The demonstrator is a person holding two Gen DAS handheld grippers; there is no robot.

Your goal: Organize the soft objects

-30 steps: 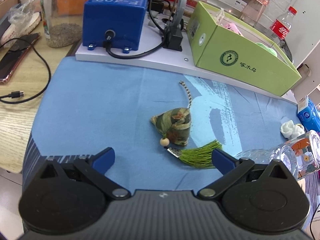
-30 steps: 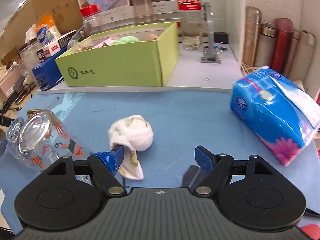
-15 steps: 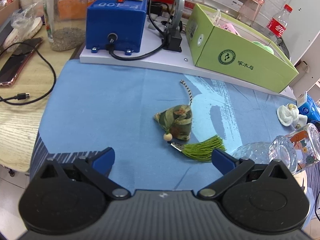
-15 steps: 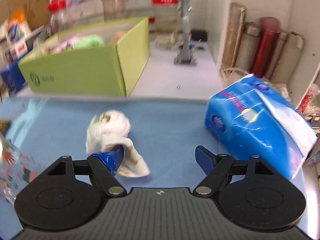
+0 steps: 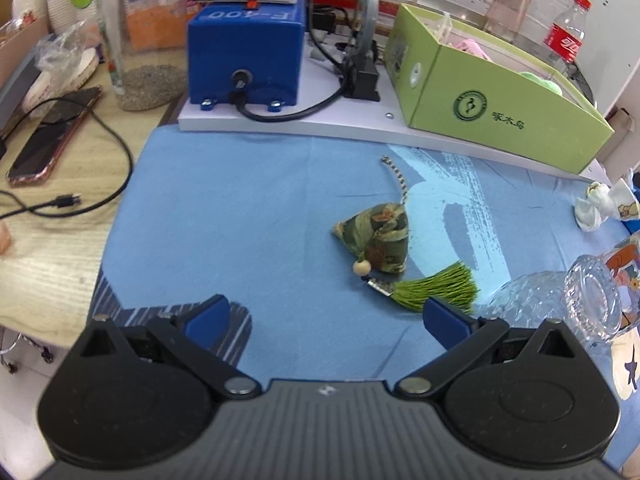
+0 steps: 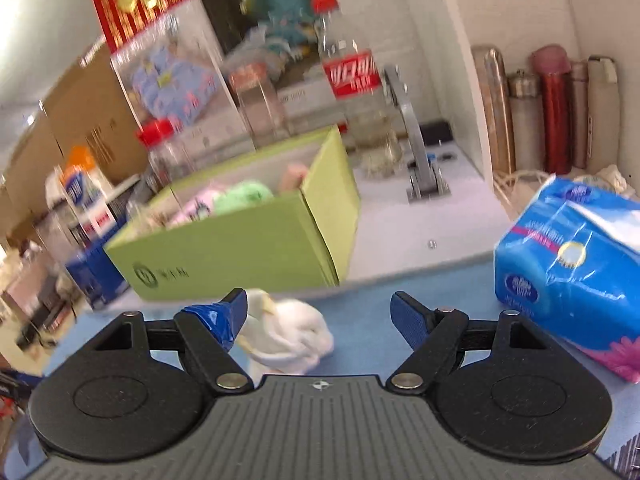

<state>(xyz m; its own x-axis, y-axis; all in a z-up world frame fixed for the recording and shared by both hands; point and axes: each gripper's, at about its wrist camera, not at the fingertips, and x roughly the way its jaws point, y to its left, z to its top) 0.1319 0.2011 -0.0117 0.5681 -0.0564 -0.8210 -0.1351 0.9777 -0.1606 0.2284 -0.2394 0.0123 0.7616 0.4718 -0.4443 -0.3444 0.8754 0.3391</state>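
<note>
Two grippers over a blue cloth (image 5: 248, 216) that fills the middle of the left wrist view, spread over the surface. Upper right of that frame sits the green box (image 5: 496, 104), open-topped, with pink and green soft things showing inside; in the right wrist view the same box (image 6: 240, 248) stands at centre left. Top centre of the left view, a blue machine (image 5: 246, 58). At the right edge of the right view lies a blue tissue pack (image 6: 576, 264). Lower right of the left view, a glass jar (image 5: 592, 300) lies on its side. The left gripper (image 5: 326, 316) hovers low in the frame, jaws wide apart and holding nothing. Just beyond them, centre frame, the camouflage sachet (image 5: 378, 240) rests on the cloth, its green tassel (image 5: 436, 292) near the right-hand finger. The right gripper (image 6: 320, 310) has its jaws spread too; the white soft toy (image 6: 288, 336) sits between them, pressed against the left-hand finger and clear of the other one. The same toy (image 5: 600, 204) shows at the far right edge of the left view.
</note>
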